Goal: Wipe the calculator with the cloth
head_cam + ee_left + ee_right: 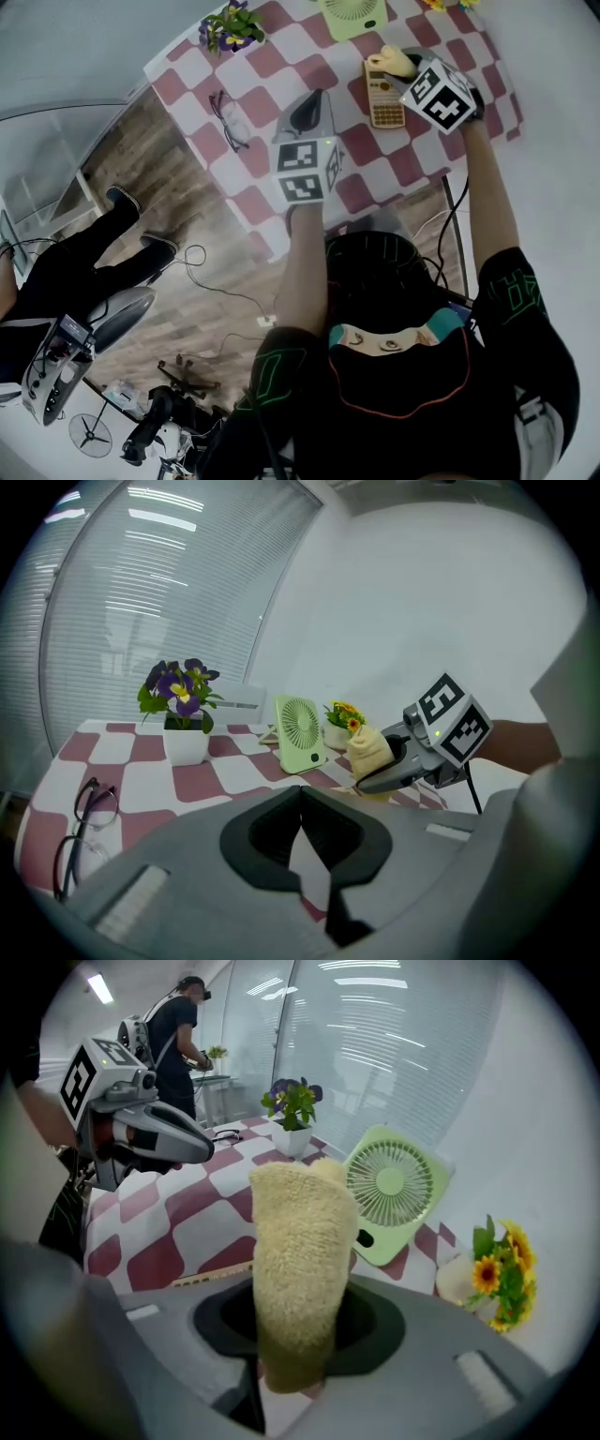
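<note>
A tan calculator (382,94) lies on the red and white checked table (281,56), near its right side. My right gripper (408,67) is shut on a rolled yellow cloth (389,61), which hangs at the calculator's far end; whether it touches I cannot tell. In the right gripper view the cloth (300,1260) stands up between the jaws and hides the tips, and a strip of the calculator (211,1274) shows beneath. My left gripper (317,97) hovers over the table to the calculator's left, shut with nothing in it (300,794).
A green desk fan (354,14) stands just beyond the calculator, with sunflowers (448,4) to its right. A pot of purple flowers (232,26) and a pair of glasses (228,117) sit on the table's left. A person (178,1035) stands in the background.
</note>
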Tool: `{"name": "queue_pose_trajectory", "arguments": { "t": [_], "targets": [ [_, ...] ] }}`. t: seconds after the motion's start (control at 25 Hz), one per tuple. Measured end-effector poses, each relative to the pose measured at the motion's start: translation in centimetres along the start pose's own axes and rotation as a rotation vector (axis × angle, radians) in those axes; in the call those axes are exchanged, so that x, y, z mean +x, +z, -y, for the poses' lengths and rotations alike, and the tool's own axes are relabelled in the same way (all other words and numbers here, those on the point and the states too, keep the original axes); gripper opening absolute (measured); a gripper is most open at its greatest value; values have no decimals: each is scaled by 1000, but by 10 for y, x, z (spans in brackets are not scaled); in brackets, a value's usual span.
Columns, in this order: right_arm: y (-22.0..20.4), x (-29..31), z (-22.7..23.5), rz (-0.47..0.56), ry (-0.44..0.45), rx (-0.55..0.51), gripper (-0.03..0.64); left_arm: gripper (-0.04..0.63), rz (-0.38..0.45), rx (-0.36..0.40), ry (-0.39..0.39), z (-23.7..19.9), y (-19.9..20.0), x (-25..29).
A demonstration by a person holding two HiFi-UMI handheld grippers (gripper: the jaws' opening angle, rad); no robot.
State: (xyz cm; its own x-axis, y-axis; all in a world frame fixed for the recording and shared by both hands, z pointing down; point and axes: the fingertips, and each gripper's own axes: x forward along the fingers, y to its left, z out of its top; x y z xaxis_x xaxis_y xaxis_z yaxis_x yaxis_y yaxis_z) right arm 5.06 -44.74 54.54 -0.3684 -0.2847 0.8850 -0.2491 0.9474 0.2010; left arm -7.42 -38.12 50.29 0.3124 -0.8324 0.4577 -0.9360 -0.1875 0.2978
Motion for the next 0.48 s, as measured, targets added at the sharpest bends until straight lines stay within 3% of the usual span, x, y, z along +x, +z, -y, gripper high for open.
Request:
{"name": "queue_pose_trajectory", "arguments": {
  "t": [0.24,0.48],
  "targets": [
    [3,20,-2,-37,90,-88,163,9,-5,-22,24,-6,0,5],
    [0,24,-13,-14,167,-80,222,9,-9,-40,47,-13,-3,8]
  ]
}}
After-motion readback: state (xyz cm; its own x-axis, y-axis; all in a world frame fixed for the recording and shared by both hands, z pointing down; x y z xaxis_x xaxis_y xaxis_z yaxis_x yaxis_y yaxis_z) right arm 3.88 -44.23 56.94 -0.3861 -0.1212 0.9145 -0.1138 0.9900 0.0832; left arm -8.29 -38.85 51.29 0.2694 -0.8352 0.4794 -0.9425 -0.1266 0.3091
